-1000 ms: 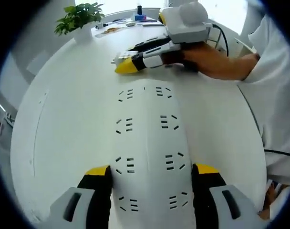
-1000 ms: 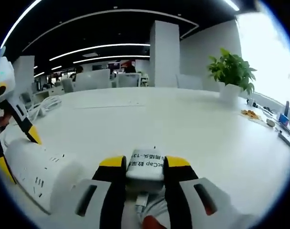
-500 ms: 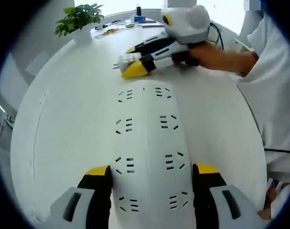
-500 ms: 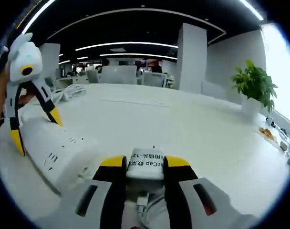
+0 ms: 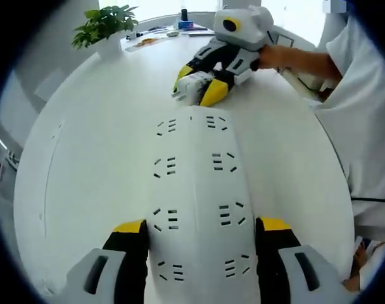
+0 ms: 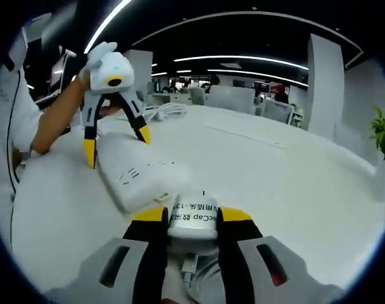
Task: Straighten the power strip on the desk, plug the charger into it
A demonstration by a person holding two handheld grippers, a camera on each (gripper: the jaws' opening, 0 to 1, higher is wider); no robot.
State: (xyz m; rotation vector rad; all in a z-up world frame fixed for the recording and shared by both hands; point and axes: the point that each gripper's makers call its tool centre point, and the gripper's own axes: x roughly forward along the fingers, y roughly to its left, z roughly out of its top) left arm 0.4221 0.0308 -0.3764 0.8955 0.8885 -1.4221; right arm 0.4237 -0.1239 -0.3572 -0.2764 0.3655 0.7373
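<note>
The left gripper [image 5: 202, 231] clamps the power strip's [image 5: 195, 183] near end on the white surface [image 5: 91, 145]. The right gripper [image 6: 191, 218] grips the charger [image 6: 194, 218] (label facing up), held just beyond the strip's far end.

- The left gripper [image 5: 199, 237] is clamping the power strip [image 5: 195, 190] between both jaws (seen from the right gripper view [image 6: 116, 142], its jaws are straddling the far end).
- The right gripper [image 6: 192, 218] is gripping the charger [image 6: 194, 216], hovering beyond the strip's end [image 5: 202, 88].
</note>
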